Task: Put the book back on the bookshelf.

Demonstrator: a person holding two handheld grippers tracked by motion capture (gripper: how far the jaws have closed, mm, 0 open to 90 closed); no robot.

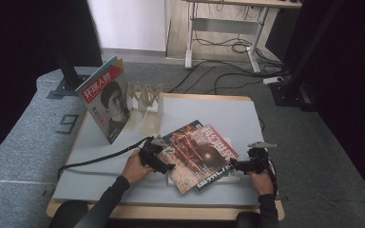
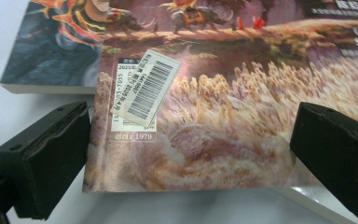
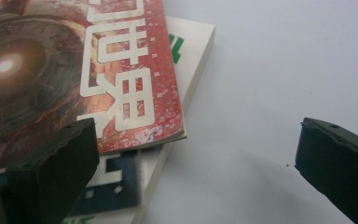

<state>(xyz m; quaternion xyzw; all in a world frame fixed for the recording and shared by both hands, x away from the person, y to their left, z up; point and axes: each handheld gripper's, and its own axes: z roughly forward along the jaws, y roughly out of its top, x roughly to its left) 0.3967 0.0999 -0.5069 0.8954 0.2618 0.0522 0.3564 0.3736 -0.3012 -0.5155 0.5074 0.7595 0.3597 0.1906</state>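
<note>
A loose pile of magazines lies at the table's front middle. On top is a red magazine [image 1: 210,151] [image 3: 51,70] with large white characters. Under it lie a tan-covered magazine [image 1: 183,176] [image 2: 214,121] with a barcode sticker [image 2: 147,88], a dark blue one [image 3: 116,182] and a white book [image 3: 193,46]. My left gripper [image 1: 168,166] [image 2: 191,140] stands open at the pile's left edge, its jaws straddling the tan magazine's corner. My right gripper [image 1: 233,165] [image 3: 196,158] stands open at the pile's right edge, one jaw over the red cover, the other over bare table.
A magazine with a portrait cover [image 1: 105,97] leans upright against a wooden slotted rack [image 1: 147,99] at the back left. The grey table top [image 1: 228,114] has bare room at the back right. A cable [image 1: 100,159] trails left from my left gripper.
</note>
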